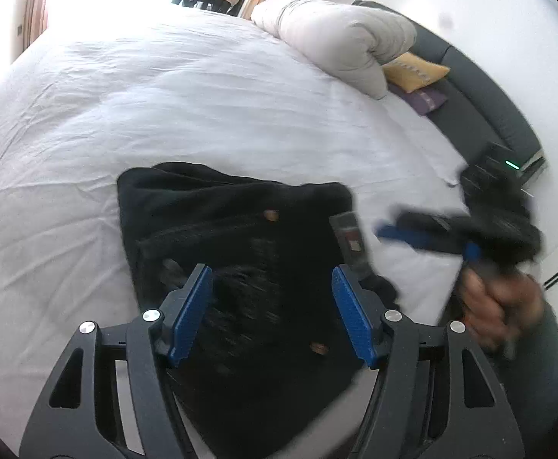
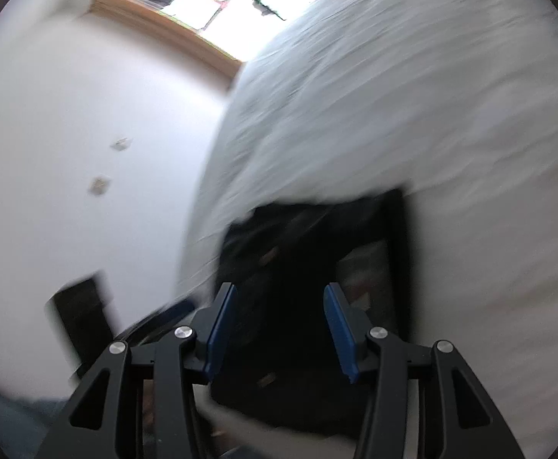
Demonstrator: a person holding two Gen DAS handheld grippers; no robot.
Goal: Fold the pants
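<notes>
The left claw points down and forward over the black pants, its two blue fingers spread wide with nothing between them but dark cloth lying below; whether the tips touch the fabric cannot be told. The pants lie in a folded, roughly squared bundle on the white sheet of the bed, near the bed's lower edge, with two copper buttons and a grey label showing on top.

In the left wrist view the right claw sits at about 3 o'clock of the pants, blurred, held in the person's right hand with the wrist bent and its blue fingers aimed toward the bundle's right edge, just beside it. From its own camera its fingers also stand well apart, gripping nothing, hanging above the pants with the bed stretching toward 1 o'clock.

A rolled beige duvet and a yellow cushion lie at 1 o'clock of the pants, well apart.
</notes>
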